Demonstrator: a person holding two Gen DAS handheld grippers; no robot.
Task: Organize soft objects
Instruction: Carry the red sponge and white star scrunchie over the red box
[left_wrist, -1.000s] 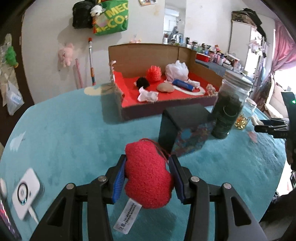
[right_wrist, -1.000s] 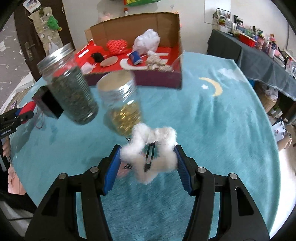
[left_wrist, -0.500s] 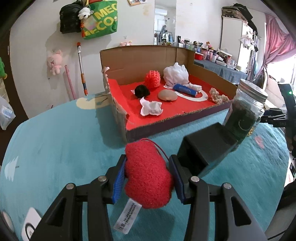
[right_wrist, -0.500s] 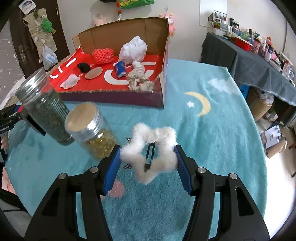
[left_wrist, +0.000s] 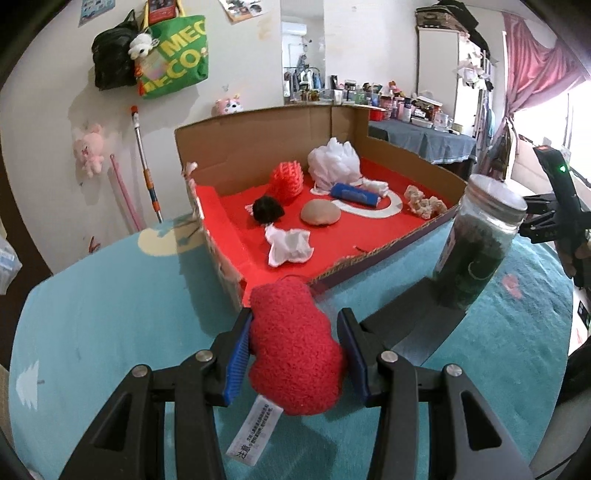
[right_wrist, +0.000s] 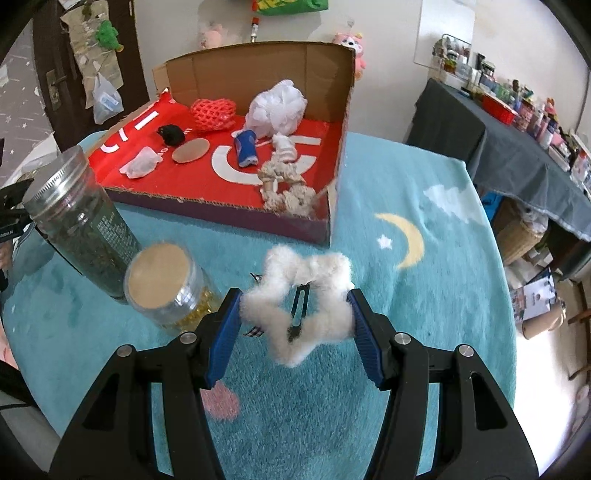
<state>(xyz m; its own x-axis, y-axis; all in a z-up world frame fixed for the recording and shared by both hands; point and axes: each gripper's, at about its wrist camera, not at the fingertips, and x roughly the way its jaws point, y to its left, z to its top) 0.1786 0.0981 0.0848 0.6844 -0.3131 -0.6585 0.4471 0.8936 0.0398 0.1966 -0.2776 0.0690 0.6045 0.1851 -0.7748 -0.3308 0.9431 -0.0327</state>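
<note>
Two soft things are in your grip above the teal cloth (right_wrist: 424, 317): your left gripper (left_wrist: 294, 347) is clamped on a red plush heart (left_wrist: 295, 350) just short of the cardboard tray (left_wrist: 258, 144)'s near corner, while your right gripper (right_wrist: 295, 325) squeezes a white fluffy star (right_wrist: 299, 306). Beside the star stand a gold-filled jar (right_wrist: 166, 288) and a dark tall jar (right_wrist: 77, 221).

light: daylight from window (left_wrist: 576, 122) behind pink curtain (left_wrist: 532, 62), blown out | room: evenly bright, soft shadows beside cardboard box (left_wrist: 258, 147) on teal cloth (left_wrist: 110, 314) | lens: strong fisheye bending, dark corners | focus: mostly sharp, white fluffy star (right_wrist: 299, 306) slightly soft
</note>
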